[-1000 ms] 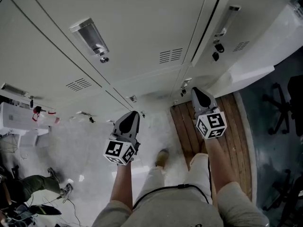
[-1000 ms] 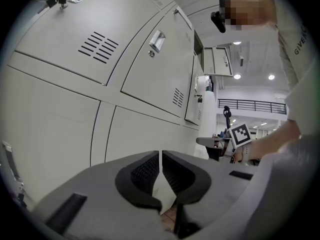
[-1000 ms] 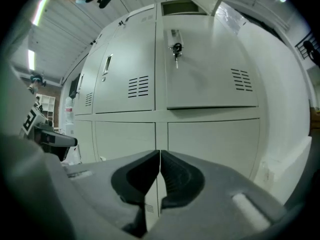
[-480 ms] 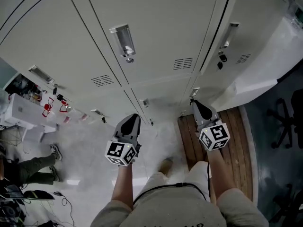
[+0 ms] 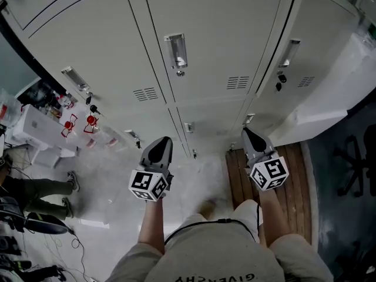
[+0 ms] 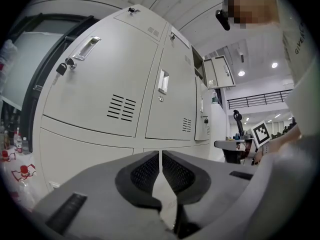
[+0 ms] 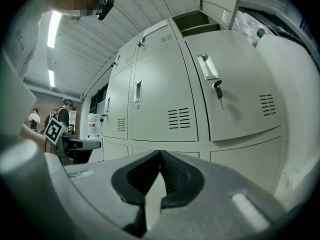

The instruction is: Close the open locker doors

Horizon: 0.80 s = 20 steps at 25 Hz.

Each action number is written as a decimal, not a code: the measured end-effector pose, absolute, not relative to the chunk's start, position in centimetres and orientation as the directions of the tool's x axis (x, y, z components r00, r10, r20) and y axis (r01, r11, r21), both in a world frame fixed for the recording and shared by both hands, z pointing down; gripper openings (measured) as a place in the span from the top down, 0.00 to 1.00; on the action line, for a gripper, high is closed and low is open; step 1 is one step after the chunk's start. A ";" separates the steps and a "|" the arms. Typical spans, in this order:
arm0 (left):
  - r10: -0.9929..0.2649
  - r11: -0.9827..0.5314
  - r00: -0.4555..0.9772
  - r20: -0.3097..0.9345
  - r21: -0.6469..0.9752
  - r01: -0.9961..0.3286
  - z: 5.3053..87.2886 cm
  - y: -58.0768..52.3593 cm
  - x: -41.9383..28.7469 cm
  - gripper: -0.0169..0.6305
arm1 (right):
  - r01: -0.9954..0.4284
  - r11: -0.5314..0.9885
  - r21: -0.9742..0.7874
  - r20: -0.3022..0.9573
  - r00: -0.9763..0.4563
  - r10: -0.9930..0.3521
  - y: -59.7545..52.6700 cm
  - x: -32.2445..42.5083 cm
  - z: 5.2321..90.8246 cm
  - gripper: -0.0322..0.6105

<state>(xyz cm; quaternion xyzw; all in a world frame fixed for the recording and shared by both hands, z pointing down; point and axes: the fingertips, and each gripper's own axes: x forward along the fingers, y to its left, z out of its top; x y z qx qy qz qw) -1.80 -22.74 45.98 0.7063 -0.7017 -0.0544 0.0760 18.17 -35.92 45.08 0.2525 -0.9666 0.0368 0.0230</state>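
left gripper (image 5: 163, 141): jaws pressed together, empty | right gripper (image 5: 247, 133): jaws together, empty | both face lockers (image 5: 217, 34), apart from them | upper door (image 6: 218, 73) stands open

Pale grey vented locker doors (image 5: 205, 46), mostly flush; one upper door (image 6: 220, 73) wide open.

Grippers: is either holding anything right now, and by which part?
Nothing held. The left gripper and right gripper both have their jaws together with nothing between them, short of the lockers.
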 end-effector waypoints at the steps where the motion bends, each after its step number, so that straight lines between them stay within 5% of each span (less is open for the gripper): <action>1: -1.000 0.000 0.005 0.026 0.182 -0.983 45.7 -22.5 -1.9 0.95 | -0.486 0.872 -0.059 0.059 -0.873 -0.483 -35.7 18.1 44.8 0.95; 20: -0.999 0.040 -0.042 -0.008 0.170 -0.985 43.2 -20.3 -3.3 0.95 | -0.448 0.894 -0.016 -0.001 -0.894 -0.448 -33.7 17.0 40.7 0.95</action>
